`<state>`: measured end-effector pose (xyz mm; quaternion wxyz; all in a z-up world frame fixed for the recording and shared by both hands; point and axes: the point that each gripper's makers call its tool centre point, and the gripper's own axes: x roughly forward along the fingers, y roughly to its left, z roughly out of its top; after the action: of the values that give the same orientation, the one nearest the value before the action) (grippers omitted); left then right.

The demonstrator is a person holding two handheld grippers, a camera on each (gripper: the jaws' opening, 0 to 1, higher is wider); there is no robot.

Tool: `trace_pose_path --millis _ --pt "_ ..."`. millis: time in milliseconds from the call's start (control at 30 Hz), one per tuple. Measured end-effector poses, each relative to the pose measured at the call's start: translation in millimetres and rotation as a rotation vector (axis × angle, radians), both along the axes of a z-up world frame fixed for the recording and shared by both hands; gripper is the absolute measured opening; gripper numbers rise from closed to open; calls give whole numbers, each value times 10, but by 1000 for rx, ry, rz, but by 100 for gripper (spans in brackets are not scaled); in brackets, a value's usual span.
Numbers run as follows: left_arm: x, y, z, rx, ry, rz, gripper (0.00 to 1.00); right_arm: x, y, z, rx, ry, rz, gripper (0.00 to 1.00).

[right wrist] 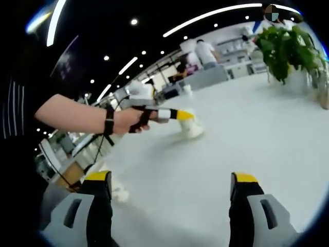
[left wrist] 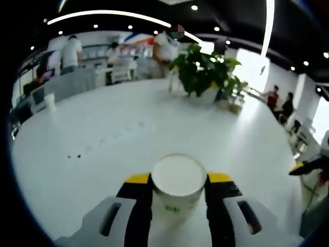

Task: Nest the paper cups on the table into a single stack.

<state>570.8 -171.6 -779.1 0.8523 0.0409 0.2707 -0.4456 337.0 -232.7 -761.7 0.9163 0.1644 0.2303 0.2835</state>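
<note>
A white paper cup [left wrist: 178, 180] with a small green mark sits between the yellow-tipped jaws of my left gripper [left wrist: 179, 181], which is shut on it. Its round end faces the camera. In the right gripper view a person's hand holds that left gripper [right wrist: 181, 115] out over the white table [right wrist: 257, 128], with the cup [right wrist: 193, 129] at its tip, low over the surface. My right gripper [right wrist: 171, 180] stands open with nothing between its jaws. A blurred white shape, perhaps another cup [right wrist: 121, 193], lies on the table beside its left jaw.
A potted green plant [left wrist: 205, 72] stands at the far side of the table [left wrist: 128, 128], seen also as the plant [right wrist: 285, 43] at the upper right. Several people and desks fill the room behind. A dark yellow-tipped piece [left wrist: 307, 167] shows at the right edge.
</note>
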Motion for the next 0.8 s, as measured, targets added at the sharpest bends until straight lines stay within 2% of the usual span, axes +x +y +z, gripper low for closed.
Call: trace_pose_path --millis 267,467,667,800 --pt "-106 59 213 -23 5 9 37 13 74 163 5 -37 7 94" --pt "-277 147 464 -39 -2 1 37 -37 161 321 11 -62 11 94" --pt "-444 398 741 -68 -13 13 37 -143 307 450 4 -73 25 93" --pt "-581 526 830 -87 -5 15 37 -226 409 488 -5 -77 30 92"
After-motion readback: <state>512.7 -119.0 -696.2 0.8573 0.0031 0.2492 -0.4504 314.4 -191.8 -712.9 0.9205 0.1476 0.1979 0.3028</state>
